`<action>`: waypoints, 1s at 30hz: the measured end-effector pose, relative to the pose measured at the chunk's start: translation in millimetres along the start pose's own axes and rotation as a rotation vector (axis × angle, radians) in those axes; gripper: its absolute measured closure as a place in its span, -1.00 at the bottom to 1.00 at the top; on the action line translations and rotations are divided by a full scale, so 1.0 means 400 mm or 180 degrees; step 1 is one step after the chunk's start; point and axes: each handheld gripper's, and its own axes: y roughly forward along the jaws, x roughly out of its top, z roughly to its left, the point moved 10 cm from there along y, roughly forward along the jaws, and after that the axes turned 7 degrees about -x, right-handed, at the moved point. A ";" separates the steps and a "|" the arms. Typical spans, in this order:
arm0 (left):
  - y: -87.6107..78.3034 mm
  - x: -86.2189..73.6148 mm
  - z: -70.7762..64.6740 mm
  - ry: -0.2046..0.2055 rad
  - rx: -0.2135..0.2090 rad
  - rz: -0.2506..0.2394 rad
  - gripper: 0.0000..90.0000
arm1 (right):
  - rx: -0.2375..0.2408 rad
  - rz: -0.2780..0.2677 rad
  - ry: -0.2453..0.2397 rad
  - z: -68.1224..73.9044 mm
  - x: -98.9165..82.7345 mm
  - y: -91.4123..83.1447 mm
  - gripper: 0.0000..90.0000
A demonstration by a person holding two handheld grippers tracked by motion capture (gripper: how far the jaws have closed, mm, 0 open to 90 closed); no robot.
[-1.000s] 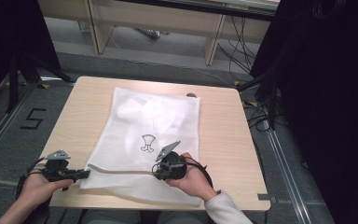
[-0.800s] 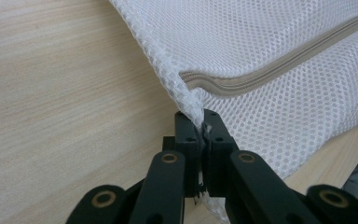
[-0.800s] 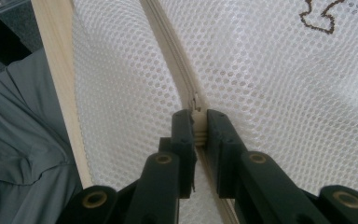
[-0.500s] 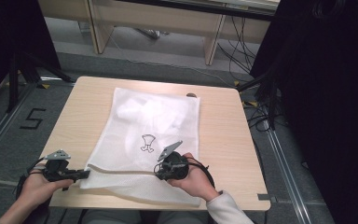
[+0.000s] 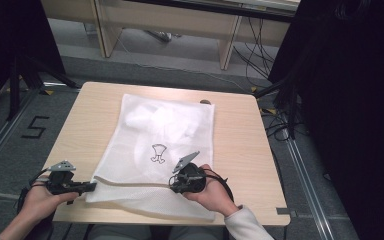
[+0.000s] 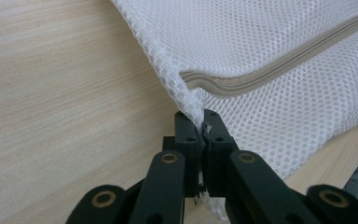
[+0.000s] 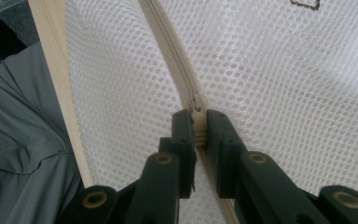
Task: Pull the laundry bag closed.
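Observation:
A white mesh laundry bag (image 5: 162,140) lies flat on the wooden table (image 5: 240,135), with a small black drawing on it and a beige zipper (image 5: 130,183) running along its near edge. My left gripper (image 5: 91,186) is at the bag's near left corner, shut on the mesh edge (image 6: 196,109) just beside the zipper's end (image 6: 261,74). My right gripper (image 5: 172,184) sits on the zipper line farther right, shut on the zipper pull (image 7: 196,116). The zipper tape (image 7: 168,51) runs away from its jaws across the mesh.
Something white and bulky shows through the mesh in the bag's far half (image 5: 152,117). The table's near edge (image 7: 51,56) is close under both hands, with the person's grey clothing (image 7: 14,154) beyond it. Cables (image 5: 280,125) and a dark curtain stand to the right of the table.

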 end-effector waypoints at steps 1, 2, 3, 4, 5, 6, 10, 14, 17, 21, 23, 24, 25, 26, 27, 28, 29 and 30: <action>0.000 0.000 0.000 0.0002 0.0006 0.0004 0.91 | 0.0008 -0.0017 -0.0004 -0.001 0.000 0.000 0.83; 0.000 0.000 0.000 -0.0007 0.0006 -0.0006 0.91 | -0.0003 0.0001 0.0003 -0.001 -0.002 -0.001 0.83; 0.007 0.007 -0.005 -0.0106 0.0001 -0.0117 0.91 | 0.0001 -0.0004 -0.0015 -0.003 -0.003 0.000 0.83; 0.006 0.007 -0.005 -0.0101 0.0000 -0.0110 0.91 | -0.0013 -0.0007 0.0015 -0.002 -0.005 -0.001 0.83; 0.000 -0.001 0.000 -0.0004 0.0000 0.0009 0.91 | -0.0001 -0.0005 0.0000 -0.004 -0.006 -0.002 0.83; 0.003 0.003 -0.002 -0.0045 0.0006 -0.0048 0.91 | -0.0016 0.0008 -0.0008 -0.006 -0.009 -0.003 0.83; 0.006 0.007 -0.004 -0.0098 0.0010 -0.0110 0.91 | -0.0022 0.0002 0.0012 -0.013 -0.016 -0.004 0.83; 0.006 0.007 -0.005 -0.0103 0.0008 -0.0112 0.91 | -0.0024 0.0024 0.0043 -0.015 -0.024 -0.010 0.83; 0.006 0.006 -0.004 -0.0100 0.0012 -0.0110 0.91 | -0.0038 0.0009 0.0049 -0.018 -0.026 -0.012 0.83; 0.006 0.006 -0.004 -0.0102 0.0011 -0.0111 0.91 | -0.0047 -0.0001 0.0035 -0.022 -0.031 -0.013 0.83; 0.006 0.006 -0.004 -0.0102 0.0018 -0.0110 0.91 | -0.0024 0.0015 0.0054 -0.022 -0.035 -0.015 0.83; 0.006 0.007 -0.004 -0.0112 0.0013 -0.0120 0.91 | -0.0055 0.0028 0.0044 -0.024 -0.038 -0.016 0.83; 0.006 0.006 -0.004 -0.0104 0.0014 -0.0109 0.91 | -0.0038 0.0022 0.0065 -0.024 -0.039 -0.017 0.83; 0.006 0.007 -0.004 -0.0118 0.0009 -0.0119 0.91 | -0.0055 0.0028 0.0064 -0.026 -0.041 -0.018 0.83; 0.006 0.006 -0.004 -0.0111 0.0011 -0.0109 0.91 | -0.0032 0.0019 0.0069 -0.026 -0.043 -0.018 0.83; 0.006 0.007 -0.004 -0.0117 0.0020 -0.0117 0.91 | -0.0064 0.0013 0.0057 -0.030 -0.044 -0.018 0.83; 0.006 0.007 -0.004 -0.0119 0.0012 -0.0115 0.91 | -0.0061 0.0008 0.0067 -0.029 -0.046 -0.018 0.83; 0.006 0.006 -0.004 -0.0119 0.0006 -0.0111 0.91 | -0.0031 0.0041 0.0081 -0.028 -0.050 -0.021 0.83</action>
